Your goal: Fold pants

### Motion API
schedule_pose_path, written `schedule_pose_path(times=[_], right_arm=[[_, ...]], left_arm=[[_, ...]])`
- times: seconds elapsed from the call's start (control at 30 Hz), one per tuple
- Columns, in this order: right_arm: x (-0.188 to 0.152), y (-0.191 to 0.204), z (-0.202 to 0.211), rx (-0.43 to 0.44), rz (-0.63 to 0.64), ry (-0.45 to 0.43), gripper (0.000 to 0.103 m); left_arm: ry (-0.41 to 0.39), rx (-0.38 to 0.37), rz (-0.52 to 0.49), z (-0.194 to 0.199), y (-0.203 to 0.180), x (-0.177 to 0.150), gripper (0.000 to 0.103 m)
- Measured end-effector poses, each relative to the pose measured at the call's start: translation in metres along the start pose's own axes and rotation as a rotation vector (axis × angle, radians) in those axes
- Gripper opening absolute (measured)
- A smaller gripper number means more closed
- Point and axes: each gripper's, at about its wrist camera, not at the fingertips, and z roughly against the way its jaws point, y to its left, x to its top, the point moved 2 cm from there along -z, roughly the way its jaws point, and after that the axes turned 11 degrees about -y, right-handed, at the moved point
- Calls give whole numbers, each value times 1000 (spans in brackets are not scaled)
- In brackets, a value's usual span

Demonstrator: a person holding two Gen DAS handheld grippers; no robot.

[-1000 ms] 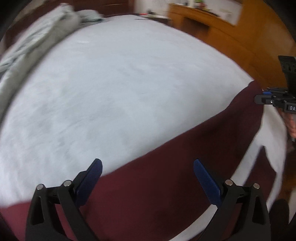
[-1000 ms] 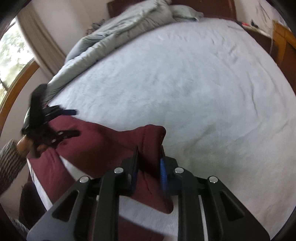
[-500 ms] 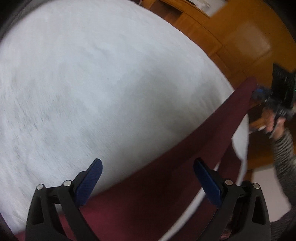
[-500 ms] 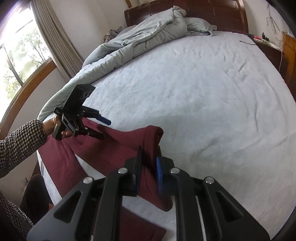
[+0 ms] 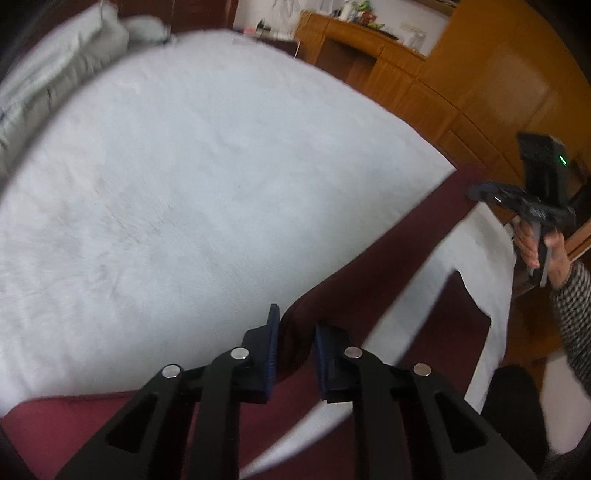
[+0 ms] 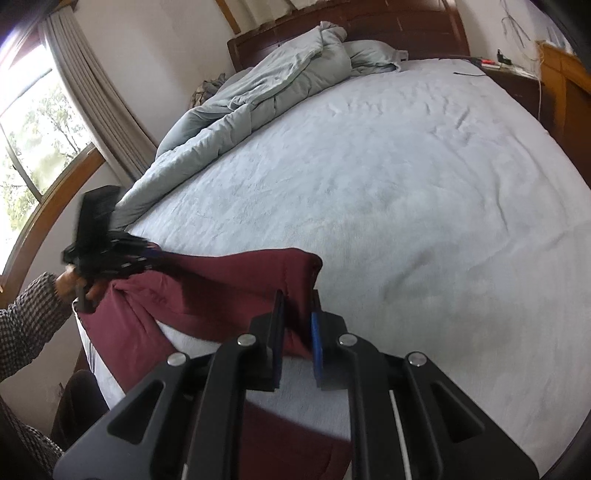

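Dark red pants lie along the near edge of a white bed. My left gripper is shut on a bunched fold of the pants at their near end. My right gripper is shut on the far end of the pants, lifted a little off the bed. Each view shows the other gripper: the right one at the pants' far end, the left one blurred at the left. A second strip of the pants lies under my right gripper.
A crumpled grey duvet lies along the bed's left side up to the dark headboard. Wooden cabinets stand to the right of the bed. A window with a curtain is on the left wall.
My left gripper has shut on the pants; it was wide open above them before. My right gripper stays shut on the other end, and the pants now hang stretched between the two.
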Motion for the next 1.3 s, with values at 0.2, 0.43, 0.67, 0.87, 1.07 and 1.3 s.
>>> schedule_pose_path(times=[0.2, 0.43, 0.67, 0.87, 1.07, 1.3], right_arm=[[-47, 16, 32, -26, 18, 8, 11], [-128, 28, 41, -83, 17, 117, 18], [-168, 36, 61, -78, -116, 166, 66], [-165, 31, 71, 24, -332, 143, 77], [-181, 27, 34, -32, -367, 292, 74], [-177, 37, 31, -52, -329, 285, 19]], left_arm=[[10, 38, -79, 20, -69, -51, 17], [75, 39, -118, 21, -108, -120, 17], [92, 76, -60, 0, -99, -145, 17], [79, 105, -48, -9, -98, -152, 17], [70, 109, -23, -7, -96, -154, 18], [53, 109, -8, 8, -97, -154, 17]])
